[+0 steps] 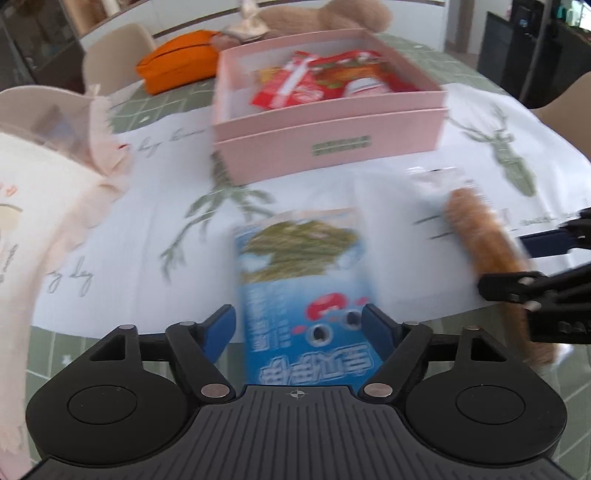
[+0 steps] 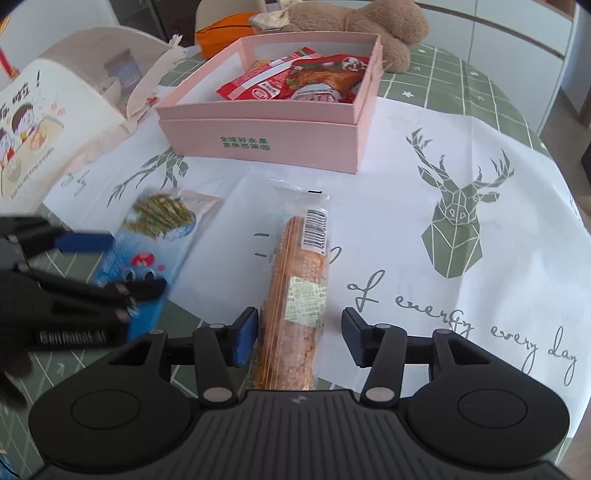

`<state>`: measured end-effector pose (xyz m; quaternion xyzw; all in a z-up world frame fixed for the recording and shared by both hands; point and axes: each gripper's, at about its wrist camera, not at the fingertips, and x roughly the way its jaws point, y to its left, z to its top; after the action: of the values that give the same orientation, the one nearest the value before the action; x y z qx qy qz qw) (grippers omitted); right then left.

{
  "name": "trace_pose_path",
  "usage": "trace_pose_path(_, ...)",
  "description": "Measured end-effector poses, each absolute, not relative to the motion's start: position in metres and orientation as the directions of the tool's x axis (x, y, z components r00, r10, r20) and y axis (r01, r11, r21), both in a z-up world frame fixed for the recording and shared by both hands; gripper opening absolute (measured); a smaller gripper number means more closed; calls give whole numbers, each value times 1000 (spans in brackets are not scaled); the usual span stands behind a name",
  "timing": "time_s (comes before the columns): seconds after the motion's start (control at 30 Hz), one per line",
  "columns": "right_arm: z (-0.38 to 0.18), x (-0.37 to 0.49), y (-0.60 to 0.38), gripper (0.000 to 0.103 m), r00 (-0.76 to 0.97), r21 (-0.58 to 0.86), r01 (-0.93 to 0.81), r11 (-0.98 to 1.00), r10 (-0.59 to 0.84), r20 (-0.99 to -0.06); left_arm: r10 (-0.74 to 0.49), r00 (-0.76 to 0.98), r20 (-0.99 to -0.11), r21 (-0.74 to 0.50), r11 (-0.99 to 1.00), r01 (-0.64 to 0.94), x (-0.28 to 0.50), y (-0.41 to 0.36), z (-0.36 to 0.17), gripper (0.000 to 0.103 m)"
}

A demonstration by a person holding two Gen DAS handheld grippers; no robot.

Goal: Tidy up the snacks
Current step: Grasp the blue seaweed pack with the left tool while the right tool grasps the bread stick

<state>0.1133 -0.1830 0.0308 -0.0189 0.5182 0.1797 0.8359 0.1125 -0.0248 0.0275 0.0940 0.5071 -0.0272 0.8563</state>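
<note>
While the left wrist view is smeared by motion blur, it shows the left gripper [image 1: 299, 326] with its blue pads set on either side of the blue seaweed snack packet [image 1: 306, 295]; the right pad looks to touch the packet's edge, the left sits just beside it, so whether it is truly clenched on the packet I cannot tell. At the far left of the table a cream tote bag [image 2: 55, 122] with a cartoon print lies slumped. Right of it, the blue packet lies flat on the white deer-print cloth [image 2: 461, 221], near the table's near edge. Farther back, at mid-table, stands the pink box [image 2: 258, 138], open, with red snack packets [image 2: 295, 83] lying inside toward its far right corner. Beyond the box sit an orange pouch [image 1: 177, 61] and a brown plush toy [image 2: 369, 26]. Just right of the blue packet lies a long bread stick in clear wrap [image 2: 299, 291], pointing toward the box. The right gripper [image 2: 299, 339] is released, its jaws wide, straddling the near end of the bread: the left pad touches or nearly touches the wrap, the right pad stands apart from it.
</note>
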Motion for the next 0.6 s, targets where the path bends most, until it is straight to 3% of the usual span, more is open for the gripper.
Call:
trace_pose_path(0.27,27,106,-167,68,422,82,-366,927,243,-873,-72,406,-911,-75,997,7,133,9,21,92)
trace_pose_path(0.33,26,105,-164,70,431,59,-374,925,230,-872,-67,407,-911,-66,998,18,135,4,19,93)
trace_pose_path(0.47,22,103,-162,83,452,34,-362,932,208,-867,-32,411,-911,7,996,93,136,-16,14,94)
trace_pose_path(0.6,21,103,-164,84,455,32,-356,934,203,-867,-34,427,-904,21,992,124,134,-19,15,90)
